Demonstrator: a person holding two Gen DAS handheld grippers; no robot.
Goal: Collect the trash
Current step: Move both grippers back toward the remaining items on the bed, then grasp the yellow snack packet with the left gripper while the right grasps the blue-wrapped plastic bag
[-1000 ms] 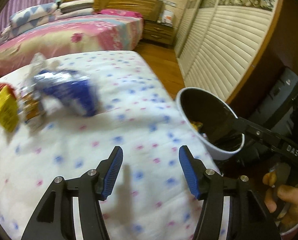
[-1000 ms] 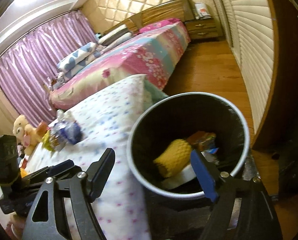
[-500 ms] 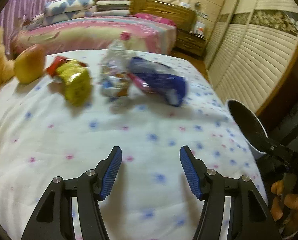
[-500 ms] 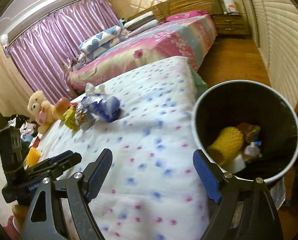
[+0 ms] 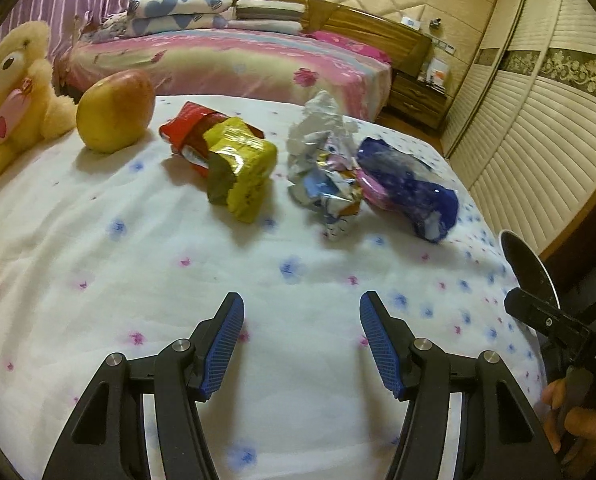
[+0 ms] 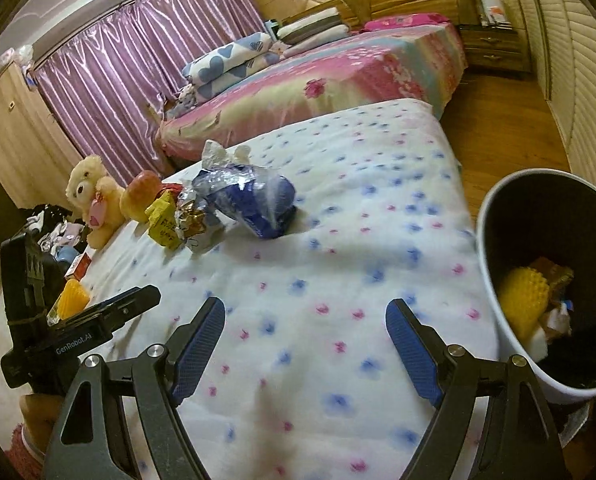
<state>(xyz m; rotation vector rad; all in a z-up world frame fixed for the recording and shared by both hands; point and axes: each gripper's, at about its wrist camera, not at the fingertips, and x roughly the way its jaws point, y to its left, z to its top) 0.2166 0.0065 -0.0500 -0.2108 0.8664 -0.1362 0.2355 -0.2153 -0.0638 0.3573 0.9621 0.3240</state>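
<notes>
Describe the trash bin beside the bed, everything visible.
The trash bin is round, white outside and black inside, apparently plastic. It stands upright and open on the floor against the near bed's corner. Inside lie a yellow bumpy item, a brown wrapper and white scraps. In the left wrist view only its rim shows.

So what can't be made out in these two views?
- Bin contents, right wrist view: its wall hides the bottom; in the left wrist view only a rim sliver shows at the edge.
- Print on the yellow wrapper: too small in both views.
- Items on the floor beside the bed, right wrist view: small, partly behind the left gripper.
- Foil wrapper: crumpled, brand unreadable.
</notes>
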